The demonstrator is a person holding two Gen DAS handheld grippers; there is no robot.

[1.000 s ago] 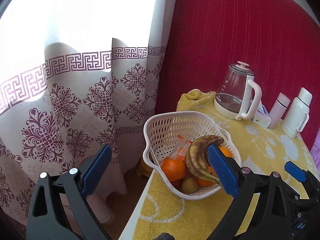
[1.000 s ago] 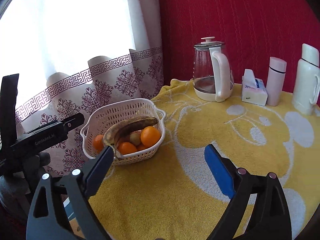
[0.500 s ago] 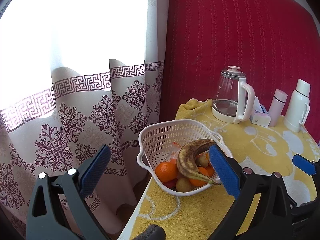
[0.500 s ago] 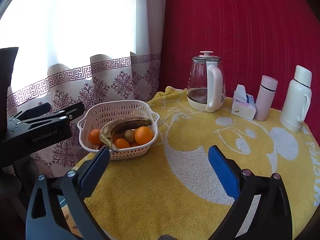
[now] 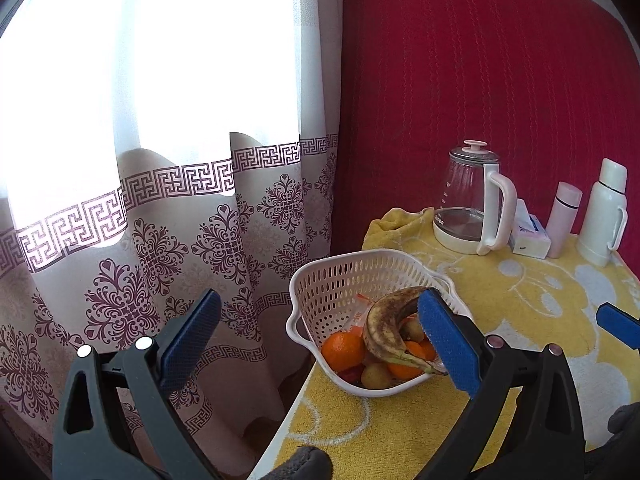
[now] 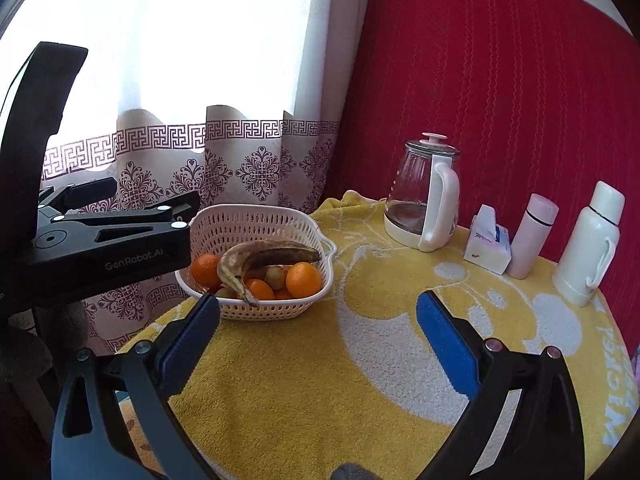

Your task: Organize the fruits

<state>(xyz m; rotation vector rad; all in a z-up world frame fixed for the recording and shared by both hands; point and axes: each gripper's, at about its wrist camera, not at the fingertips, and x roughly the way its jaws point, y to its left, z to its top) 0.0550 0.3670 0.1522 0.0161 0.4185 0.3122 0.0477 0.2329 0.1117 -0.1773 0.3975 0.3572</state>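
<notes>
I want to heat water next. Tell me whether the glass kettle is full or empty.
Empty, as far as shows: the glass kettle is clear down to its base, with no waterline, and its lid is on.

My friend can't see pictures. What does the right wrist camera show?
A white plastic basket holding a brown-spotted banana and oranges sits on a yellow towel-covered table, ahead of the open, empty right gripper.

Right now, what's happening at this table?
A person holds two grippers above a yellow towel-covered table. Both the left gripper and right gripper have their jaws open and hold nothing. The fruit, a browned banana and oranges, sits in the white basket near the table edge. Nothing is being handled yet.
</notes>
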